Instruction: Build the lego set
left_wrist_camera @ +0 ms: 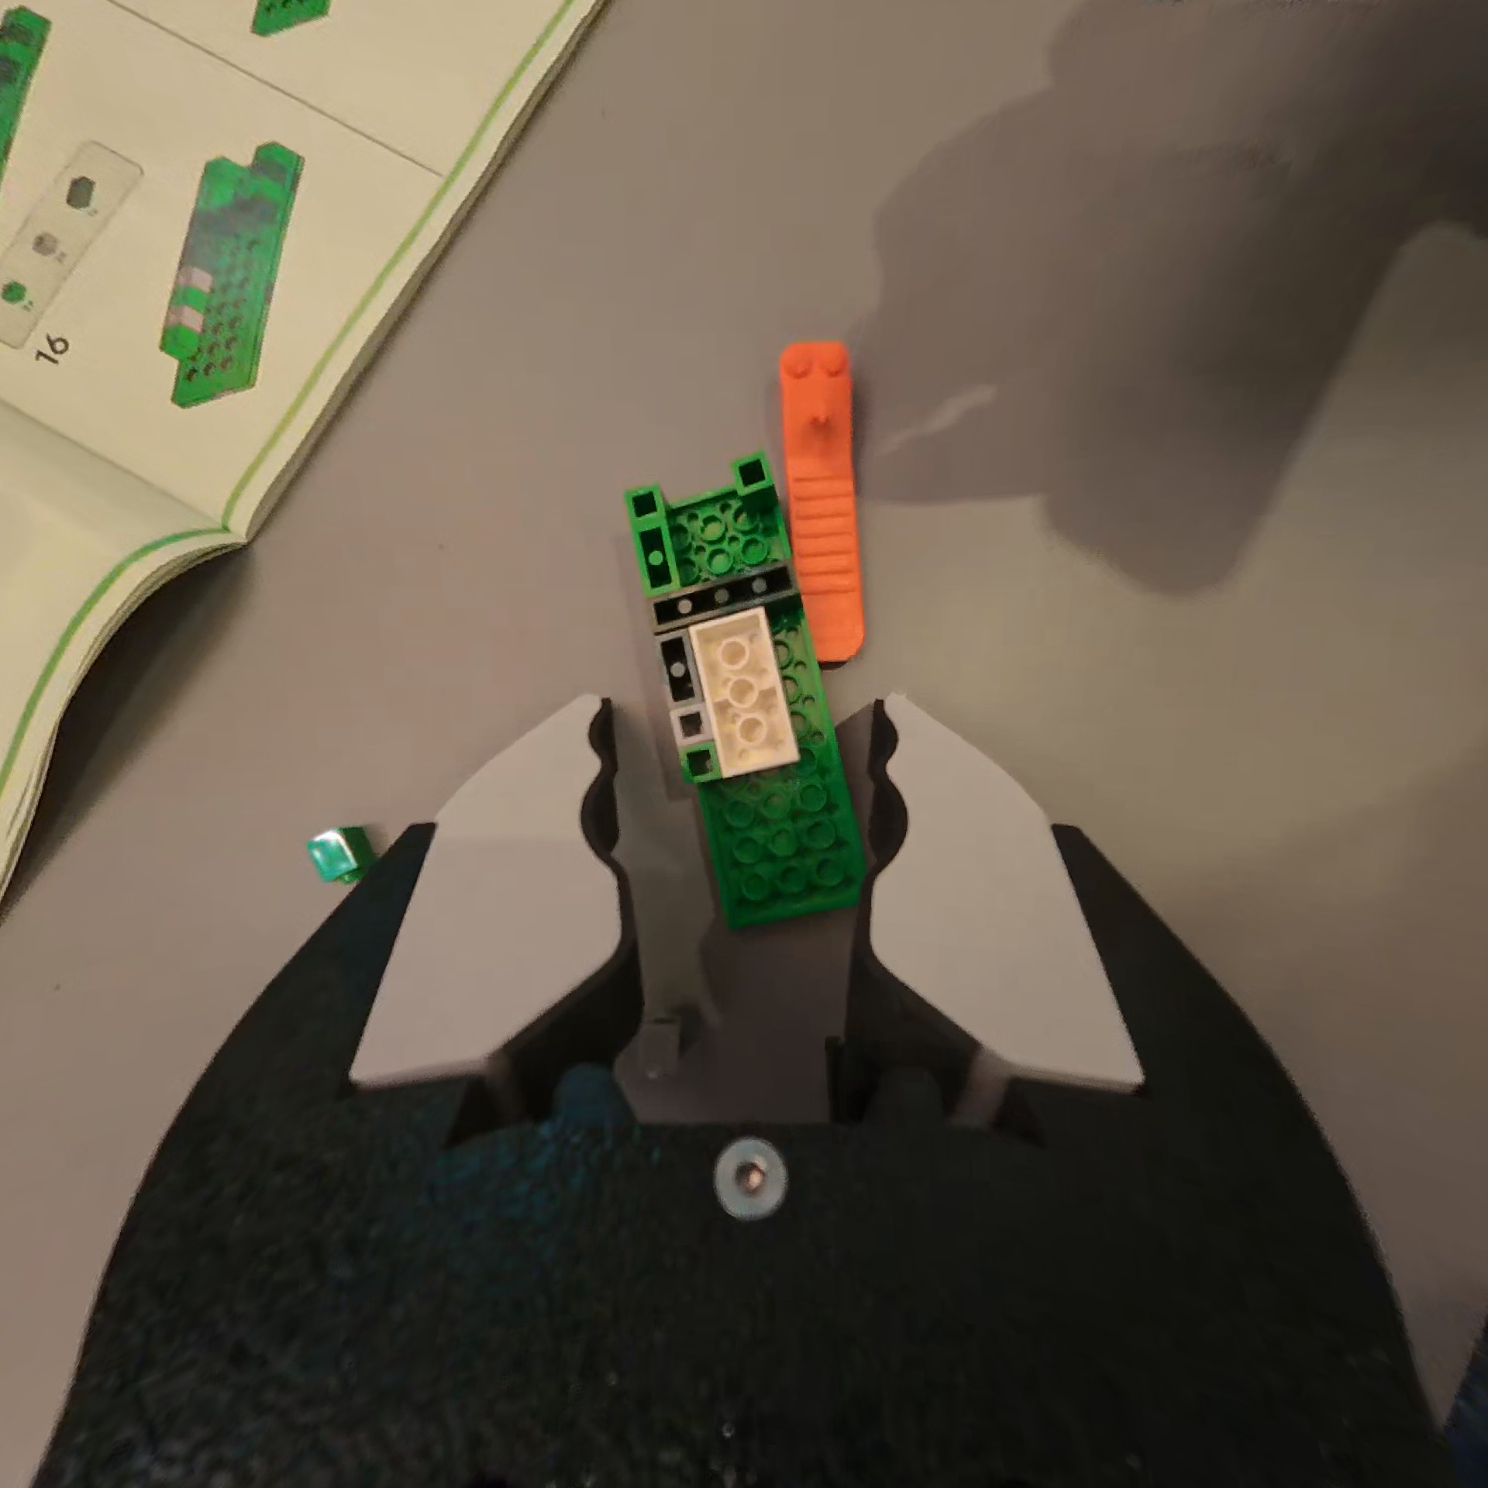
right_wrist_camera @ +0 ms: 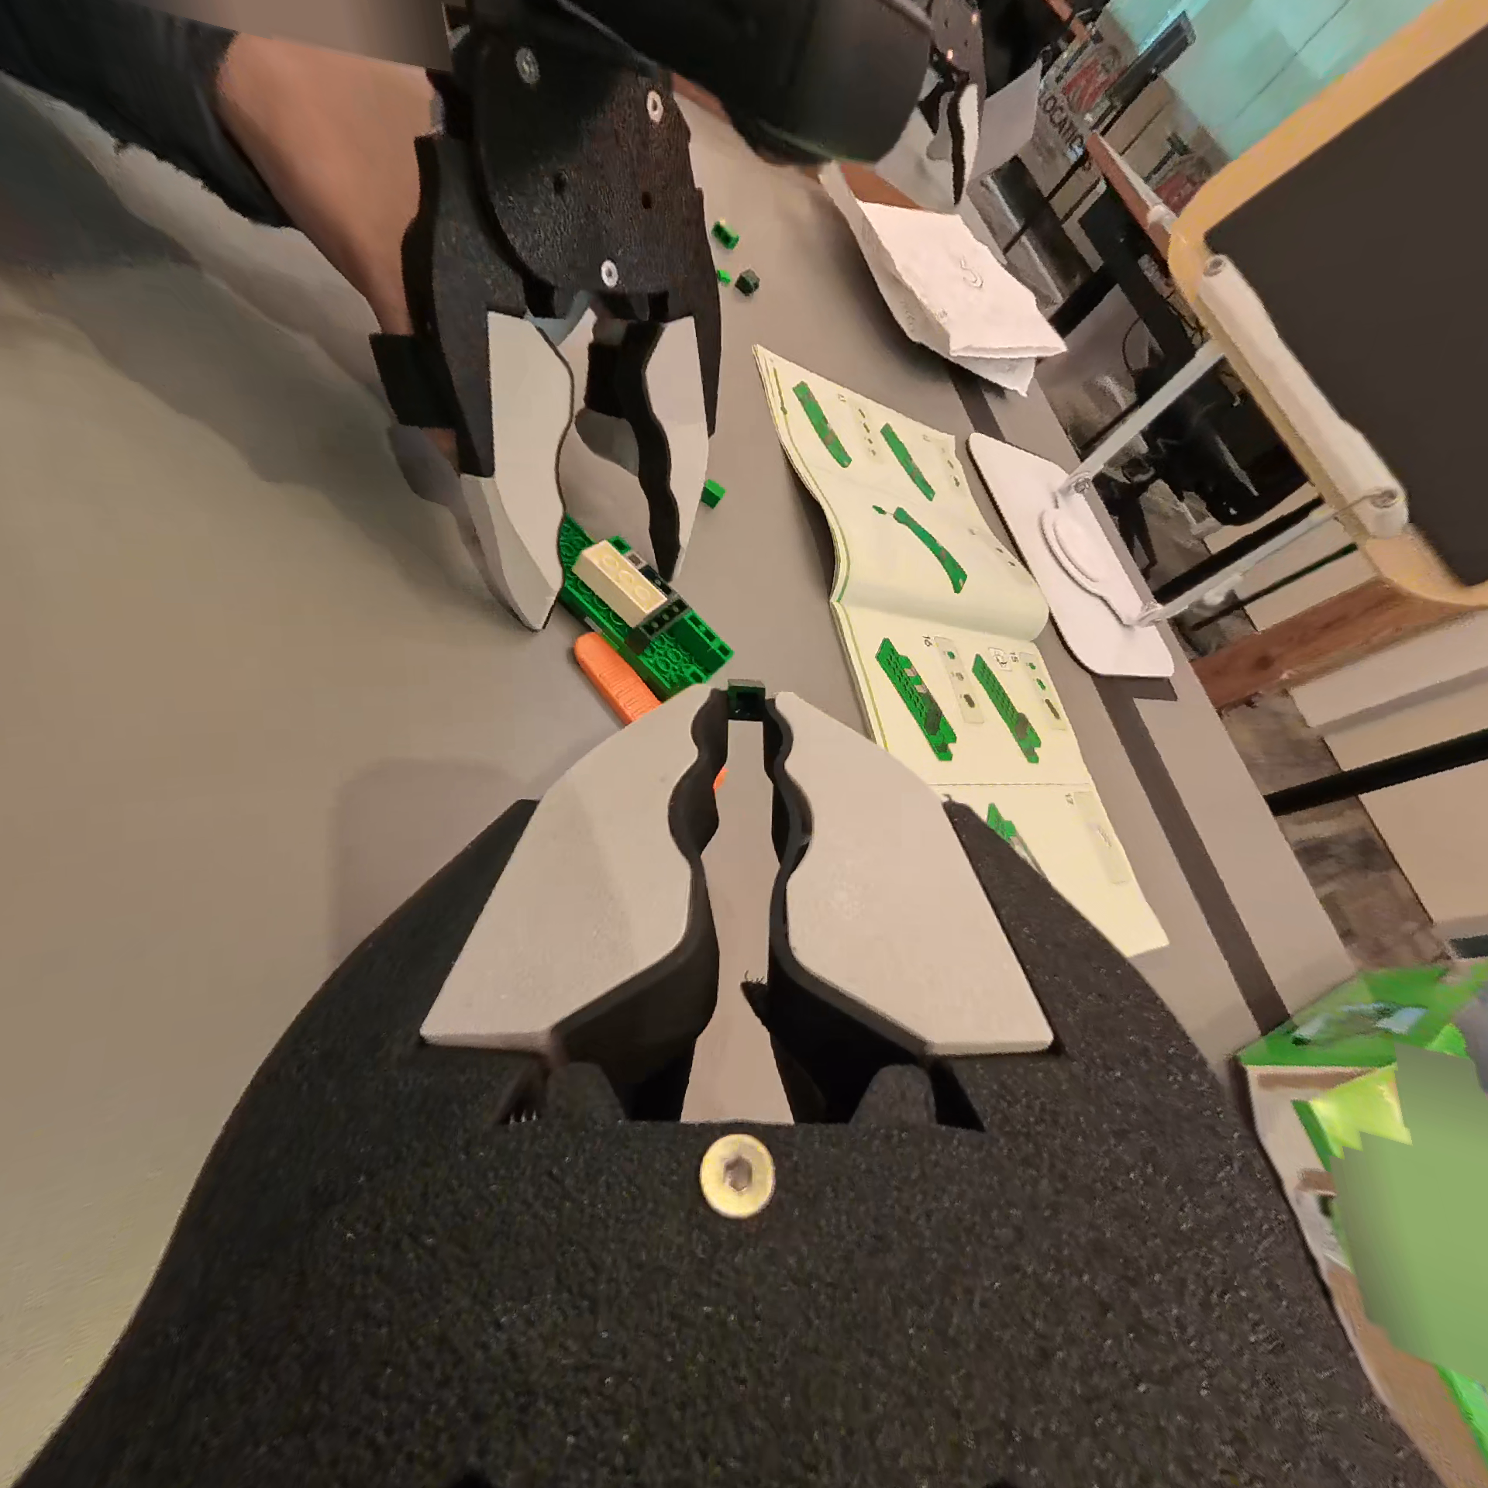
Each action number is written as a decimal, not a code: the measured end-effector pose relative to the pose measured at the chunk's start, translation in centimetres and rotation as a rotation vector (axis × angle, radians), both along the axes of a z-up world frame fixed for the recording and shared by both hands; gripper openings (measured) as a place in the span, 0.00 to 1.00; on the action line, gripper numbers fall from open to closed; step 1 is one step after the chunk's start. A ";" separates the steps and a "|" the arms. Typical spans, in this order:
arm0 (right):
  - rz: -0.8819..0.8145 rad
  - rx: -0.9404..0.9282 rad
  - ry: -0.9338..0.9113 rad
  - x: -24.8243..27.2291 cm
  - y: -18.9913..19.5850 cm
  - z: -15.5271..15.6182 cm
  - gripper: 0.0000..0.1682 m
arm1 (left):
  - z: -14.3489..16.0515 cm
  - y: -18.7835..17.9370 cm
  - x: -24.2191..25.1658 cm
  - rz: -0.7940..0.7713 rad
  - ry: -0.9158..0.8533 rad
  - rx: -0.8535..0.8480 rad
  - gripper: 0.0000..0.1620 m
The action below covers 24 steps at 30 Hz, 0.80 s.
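Note:
A green lego plate assembly (left_wrist_camera: 749,692) lies on the grey table, with a cream brick (left_wrist_camera: 745,692) and black and grey pieces on it. My left gripper (left_wrist_camera: 741,708) is open, its fingers on either side of the assembly's near half, just above it. In the right wrist view the assembly (right_wrist_camera: 644,612) lies below the left gripper (right_wrist_camera: 604,588). My right gripper (right_wrist_camera: 742,700) is shut on a small dark green brick (right_wrist_camera: 742,697) at its tips, held above the table a short way from the assembly.
An orange brick separator (left_wrist_camera: 821,499) lies right beside the assembly. The open instruction booklet (left_wrist_camera: 161,282) lies to the left; it also shows in the right wrist view (right_wrist_camera: 950,628). Small green bricks (left_wrist_camera: 338,855) (right_wrist_camera: 729,254) lie loose. A white paper bag (right_wrist_camera: 958,298), a white stand base (right_wrist_camera: 1063,555) and a green box (right_wrist_camera: 1369,1087) are at the table's side. The gap from one gripper's tips to the other's is roughly 12 cm.

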State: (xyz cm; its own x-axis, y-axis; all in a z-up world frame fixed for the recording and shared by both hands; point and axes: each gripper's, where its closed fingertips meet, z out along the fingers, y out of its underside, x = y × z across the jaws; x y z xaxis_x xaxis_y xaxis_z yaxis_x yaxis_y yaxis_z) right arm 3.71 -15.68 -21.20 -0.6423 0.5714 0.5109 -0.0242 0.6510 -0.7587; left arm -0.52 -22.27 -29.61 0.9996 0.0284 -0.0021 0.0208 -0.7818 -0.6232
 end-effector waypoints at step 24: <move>-0.079 -0.191 0.013 -1.0 2.7 -1.8 0.05 | 1.2 1.0 2.1 -0.108 -0.015 0.075 0.22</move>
